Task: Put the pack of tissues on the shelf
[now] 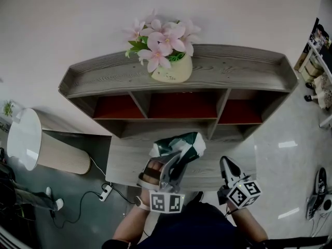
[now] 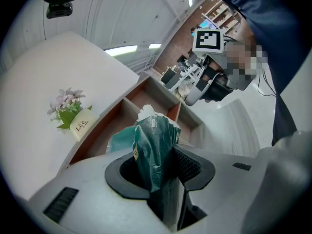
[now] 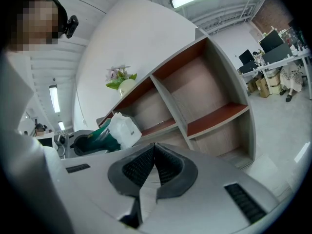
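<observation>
The pack [image 1: 180,143] is hanging in the left gripper [image 1: 174,160] over the lower board of the shelf [image 1: 233,69], just in front of the middle compartment, with the right gripper [image 1: 226,165] idling beside it. In the left gripper view the jaws are clamping the pack's crumpled green end, so carrying it well inside a compartment before letting go looks wise. In the right gripper view the jaws are resting together on nothing; that gripper is best held clear.
</observation>
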The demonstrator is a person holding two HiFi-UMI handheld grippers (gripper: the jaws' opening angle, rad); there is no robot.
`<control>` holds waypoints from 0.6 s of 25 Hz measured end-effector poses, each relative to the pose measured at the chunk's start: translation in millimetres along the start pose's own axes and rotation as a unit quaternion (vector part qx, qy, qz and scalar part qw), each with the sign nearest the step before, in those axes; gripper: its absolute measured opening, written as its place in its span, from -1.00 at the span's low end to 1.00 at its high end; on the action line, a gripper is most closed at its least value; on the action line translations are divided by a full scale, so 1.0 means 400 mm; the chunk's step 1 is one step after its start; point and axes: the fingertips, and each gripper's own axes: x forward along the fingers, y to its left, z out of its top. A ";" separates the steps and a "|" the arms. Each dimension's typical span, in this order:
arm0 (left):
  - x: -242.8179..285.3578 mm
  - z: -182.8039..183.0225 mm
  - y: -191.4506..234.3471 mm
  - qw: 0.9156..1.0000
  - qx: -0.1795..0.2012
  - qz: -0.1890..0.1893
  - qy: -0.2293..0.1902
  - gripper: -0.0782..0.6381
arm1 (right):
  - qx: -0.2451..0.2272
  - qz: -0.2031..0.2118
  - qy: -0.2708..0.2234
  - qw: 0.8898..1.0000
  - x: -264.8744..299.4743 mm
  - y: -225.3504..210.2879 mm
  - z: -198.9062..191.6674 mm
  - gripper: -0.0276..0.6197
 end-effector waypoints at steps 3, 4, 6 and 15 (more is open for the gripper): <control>0.015 0.003 0.015 1.000 0.005 0.007 0.003 -0.35 | -0.001 0.007 0.002 1.000 0.007 -0.009 0.003 -0.88; 0.021 0.002 0.022 1.000 0.006 0.009 0.004 -0.35 | 0.000 0.007 0.002 1.000 0.011 -0.013 0.004 -0.88; 0.032 -0.001 0.037 1.000 0.008 0.013 0.005 -0.35 | 0.007 0.006 0.002 1.000 0.016 -0.019 0.004 -0.88; 0.105 -0.032 0.122 1.000 0.006 0.013 0.000 -0.35 | 0.010 -0.018 -0.017 1.000 0.049 -0.024 0.041 -0.88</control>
